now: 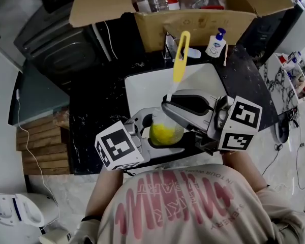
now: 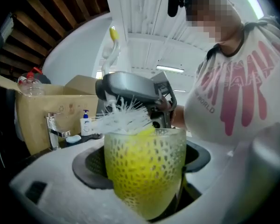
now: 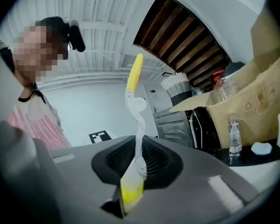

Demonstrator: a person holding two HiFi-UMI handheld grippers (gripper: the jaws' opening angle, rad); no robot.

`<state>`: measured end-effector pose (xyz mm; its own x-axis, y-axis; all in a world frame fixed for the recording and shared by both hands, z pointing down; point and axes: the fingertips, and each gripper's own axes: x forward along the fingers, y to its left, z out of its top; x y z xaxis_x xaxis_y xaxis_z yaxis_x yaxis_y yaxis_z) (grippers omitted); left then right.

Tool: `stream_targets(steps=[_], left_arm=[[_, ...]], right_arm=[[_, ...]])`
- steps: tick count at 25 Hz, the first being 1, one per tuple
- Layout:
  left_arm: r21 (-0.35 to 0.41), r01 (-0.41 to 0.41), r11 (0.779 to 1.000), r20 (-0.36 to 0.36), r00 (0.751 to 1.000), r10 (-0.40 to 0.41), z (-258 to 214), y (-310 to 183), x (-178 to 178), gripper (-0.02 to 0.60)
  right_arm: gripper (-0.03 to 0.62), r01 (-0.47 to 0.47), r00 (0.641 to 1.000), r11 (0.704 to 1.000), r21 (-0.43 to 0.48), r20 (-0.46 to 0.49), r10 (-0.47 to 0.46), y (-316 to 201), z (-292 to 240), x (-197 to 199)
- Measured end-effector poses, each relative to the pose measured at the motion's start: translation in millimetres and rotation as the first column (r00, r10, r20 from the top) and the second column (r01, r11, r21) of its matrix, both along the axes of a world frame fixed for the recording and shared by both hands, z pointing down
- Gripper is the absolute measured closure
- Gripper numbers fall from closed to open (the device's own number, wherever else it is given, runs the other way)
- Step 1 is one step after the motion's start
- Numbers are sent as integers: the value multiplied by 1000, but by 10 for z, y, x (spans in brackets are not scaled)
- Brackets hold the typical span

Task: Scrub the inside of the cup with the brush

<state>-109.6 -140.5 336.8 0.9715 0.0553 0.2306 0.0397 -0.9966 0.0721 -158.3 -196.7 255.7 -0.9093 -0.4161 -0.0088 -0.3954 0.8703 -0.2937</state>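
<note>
A clear dimpled cup (image 2: pixel 147 171) that shows yellow inside stands upright between the jaws of my left gripper (image 1: pixel 149 138), which is shut on it over the sink. In the head view the cup (image 1: pixel 166 131) sits just below my right gripper (image 1: pixel 168 105). That gripper is shut on the brush (image 1: pixel 180 60), whose yellow handle points up and away. The brush's white bristles (image 2: pixel 123 119) lie across the cup's rim, partly inside. In the right gripper view the brush's white stem (image 3: pixel 136 125) rises from between the jaws, and its head is hidden.
A white sink (image 1: pixel 142 88) is set in a black countertop (image 1: pixel 96 103). Behind it stand a faucet (image 2: pixel 53 132), a soap bottle (image 1: pixel 216 43) and an open cardboard box (image 1: pixel 193 22) holding bottles. A dark appliance (image 1: pixel 56 39) is at the far left.
</note>
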Motion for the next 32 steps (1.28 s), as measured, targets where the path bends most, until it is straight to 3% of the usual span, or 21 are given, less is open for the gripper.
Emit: stream_targets(steps=[9, 14, 18, 24, 32], left_arm=[[-16, 55, 998, 114, 992, -53, 237, -185, 30, 186], [-44, 98, 994, 126, 988, -92, 288, -286, 45, 186], [-54, 139, 989, 107, 985, -133, 263, -377, 24, 186], [-58, 188, 980, 56, 981, -185, 185, -472, -56, 184], [-70, 112, 991, -53, 992, -116, -6, -335, -147, 184]], right_arm=[[551, 69, 971, 987, 144, -237, -34, 167, 93, -225], [551, 99, 948, 973, 209, -316, -29, 225, 119, -268], [551, 91, 950, 967, 237, -311, -13, 216, 66, -264], [549, 48, 958, 978, 205, -288, 14, 165, 71, -131], [548, -26, 993, 993, 113, -107, 38, 117, -33, 32]])
